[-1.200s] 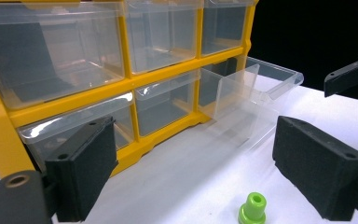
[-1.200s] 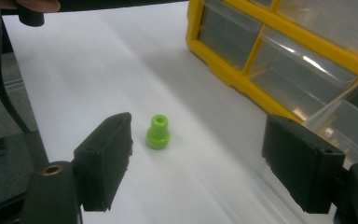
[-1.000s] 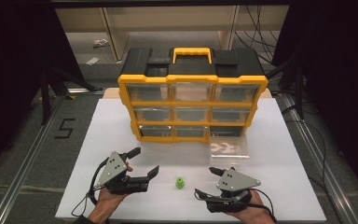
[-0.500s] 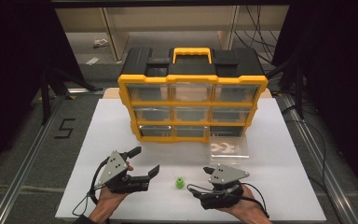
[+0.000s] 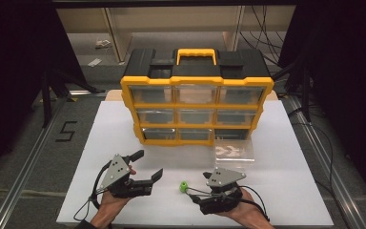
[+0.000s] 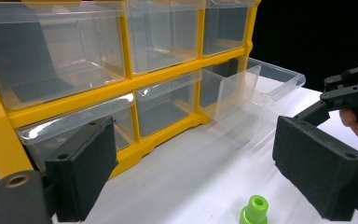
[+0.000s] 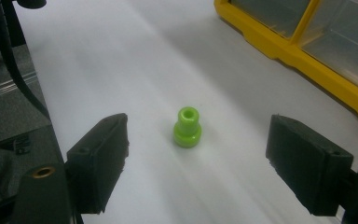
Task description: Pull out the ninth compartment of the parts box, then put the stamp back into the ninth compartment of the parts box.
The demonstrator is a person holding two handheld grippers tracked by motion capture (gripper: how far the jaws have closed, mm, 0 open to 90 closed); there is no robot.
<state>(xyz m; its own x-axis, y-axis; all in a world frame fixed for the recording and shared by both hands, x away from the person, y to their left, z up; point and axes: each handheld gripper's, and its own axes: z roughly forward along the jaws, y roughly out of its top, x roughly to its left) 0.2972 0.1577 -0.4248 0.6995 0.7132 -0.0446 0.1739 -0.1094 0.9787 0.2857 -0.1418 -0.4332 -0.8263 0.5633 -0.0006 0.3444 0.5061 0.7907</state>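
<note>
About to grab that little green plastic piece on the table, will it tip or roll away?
The green piece stands upright on a wider base, so it probably resists tipping. Knocked over, its round body would likely roll. It looks small, hard and light; the right hand-held gripper, open around it, could easily nudge it.

Right gripper point(image 7: 196, 158) jaws spread wide, little green plug point(image 7: 187, 127) standing upright between them on the white table point(image 7: 121, 60).
</note>
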